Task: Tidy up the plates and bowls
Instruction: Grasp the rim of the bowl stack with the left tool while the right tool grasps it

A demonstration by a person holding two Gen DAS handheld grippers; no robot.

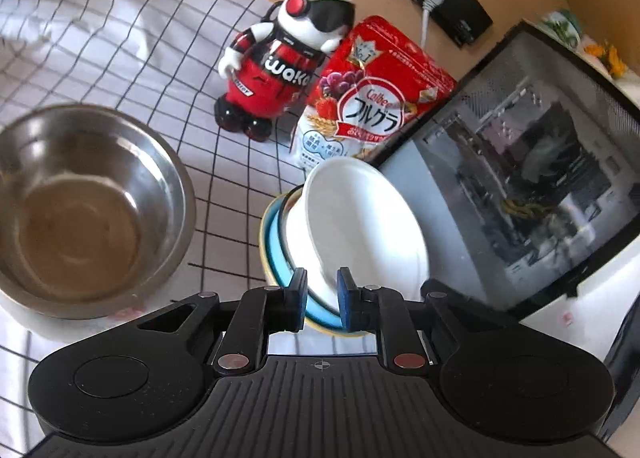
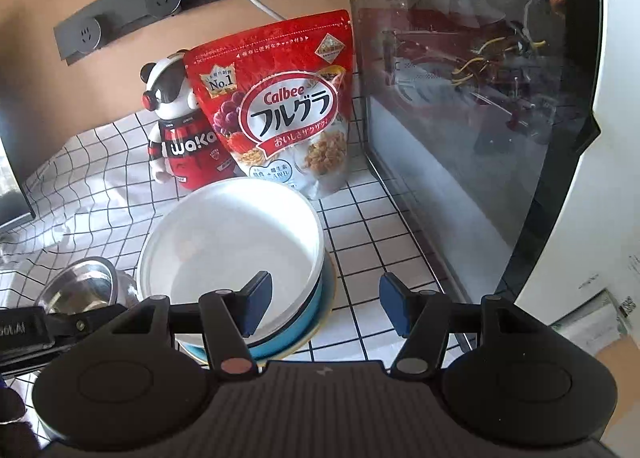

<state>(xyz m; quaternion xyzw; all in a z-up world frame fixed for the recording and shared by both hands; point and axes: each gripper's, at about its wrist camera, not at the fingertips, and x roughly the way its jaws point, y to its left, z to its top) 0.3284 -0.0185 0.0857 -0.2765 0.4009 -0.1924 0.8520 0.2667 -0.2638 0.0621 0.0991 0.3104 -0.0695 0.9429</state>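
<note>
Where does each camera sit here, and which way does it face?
Left wrist: on the left tongs, angled down at the white bowl they pinch by its rim; steel bowl alongside.
Right wrist: on the right tongs, open, angled down over the white bowl.
Shared: white bowl, Calbee cereal bag, Wako figurine, glass-sided computer case.

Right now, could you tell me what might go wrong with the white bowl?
1. The left gripper pinches only the rim of the tilted white bowl; it could slip onto the blue dish below.
2. The cereal bag stands close behind and may be knocked over.
3. The open right gripper has one finger over the bowl and could bump it.
</note>
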